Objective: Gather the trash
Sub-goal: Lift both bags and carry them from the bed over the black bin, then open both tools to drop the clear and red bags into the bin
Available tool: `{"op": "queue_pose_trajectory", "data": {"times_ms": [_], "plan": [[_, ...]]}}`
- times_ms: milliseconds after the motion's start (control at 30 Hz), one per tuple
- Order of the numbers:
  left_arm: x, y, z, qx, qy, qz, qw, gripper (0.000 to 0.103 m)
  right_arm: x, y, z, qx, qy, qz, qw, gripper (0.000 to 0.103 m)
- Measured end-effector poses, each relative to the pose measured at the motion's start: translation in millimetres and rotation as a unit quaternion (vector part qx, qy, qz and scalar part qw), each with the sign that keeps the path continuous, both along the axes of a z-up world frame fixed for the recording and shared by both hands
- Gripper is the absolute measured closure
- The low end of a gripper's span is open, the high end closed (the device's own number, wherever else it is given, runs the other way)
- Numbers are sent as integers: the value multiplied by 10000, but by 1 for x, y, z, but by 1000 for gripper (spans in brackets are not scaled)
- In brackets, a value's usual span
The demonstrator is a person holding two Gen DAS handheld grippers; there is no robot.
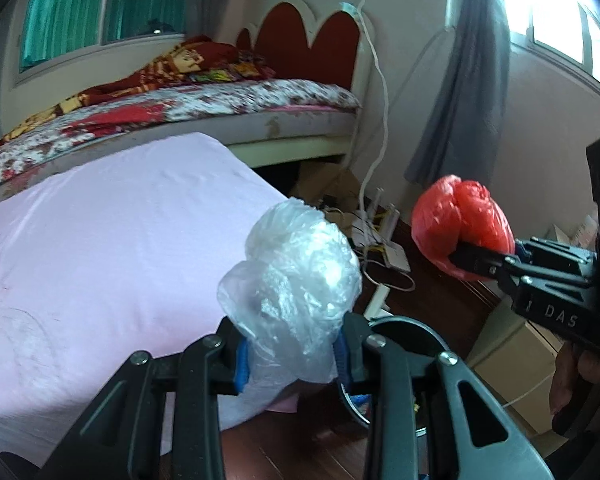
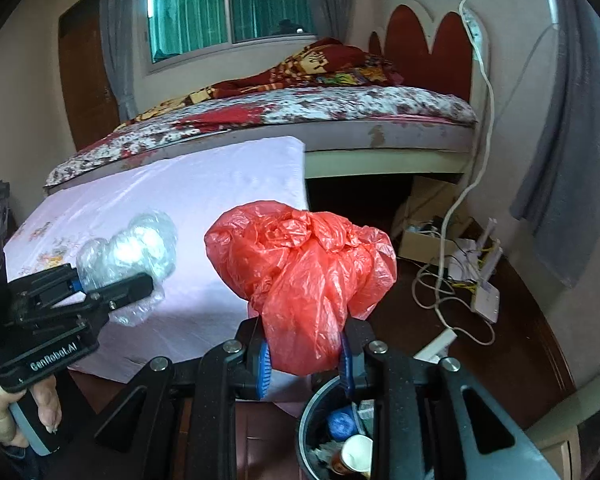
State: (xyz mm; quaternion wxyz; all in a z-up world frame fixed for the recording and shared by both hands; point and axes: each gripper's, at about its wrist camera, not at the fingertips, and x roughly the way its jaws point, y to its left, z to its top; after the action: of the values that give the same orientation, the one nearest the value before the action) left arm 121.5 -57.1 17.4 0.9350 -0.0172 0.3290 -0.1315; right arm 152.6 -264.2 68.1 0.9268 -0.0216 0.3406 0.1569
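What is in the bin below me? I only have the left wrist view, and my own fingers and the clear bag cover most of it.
Observer: The right wrist view looks into the trash bin: a paper cup and a blue round object lie inside.
Operator: Is the red bag over it?
Observer: The red plastic bag hangs in the right gripper just above the bin's rim, towards its left side.
Operator: And my clear bag?
Observer: The clear plastic bag is clamped in the left gripper, over the pink sheet, left of the bin.
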Motion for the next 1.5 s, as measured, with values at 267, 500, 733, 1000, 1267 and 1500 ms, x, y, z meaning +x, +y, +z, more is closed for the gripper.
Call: {"op": "queue_pose_trajectory", "data": {"times_ms": [267, 500, 733, 1000, 1267, 1500], "plan": [[-6, -43, -19, 87, 212, -370, 9991, 69, -9, -44, -18, 39, 186, -369, 9991, 75], [-6, -69, -33, 133, 387, -508, 9979, 69, -17, -72, -47, -92, 454, -594, 9972, 75], [-5, -94, -50, 205, 586, -672, 9958, 69, -27, -106, -72, -128, 712, -853, 9937, 75], [-8, -109, -67, 293, 779, -689, 9941, 69, -35, -120, -90, -194, 880, -885, 9920, 75], [-1, -120, -84, 339, 1075, -742, 9909, 68, -36, -125, -110, -260, 1133, -787, 9901, 75], [8, -123, -108, 302, 1486, -745, 9856, 68, -27, -119, -139, -378, 1470, -591, 9866, 75]]}}
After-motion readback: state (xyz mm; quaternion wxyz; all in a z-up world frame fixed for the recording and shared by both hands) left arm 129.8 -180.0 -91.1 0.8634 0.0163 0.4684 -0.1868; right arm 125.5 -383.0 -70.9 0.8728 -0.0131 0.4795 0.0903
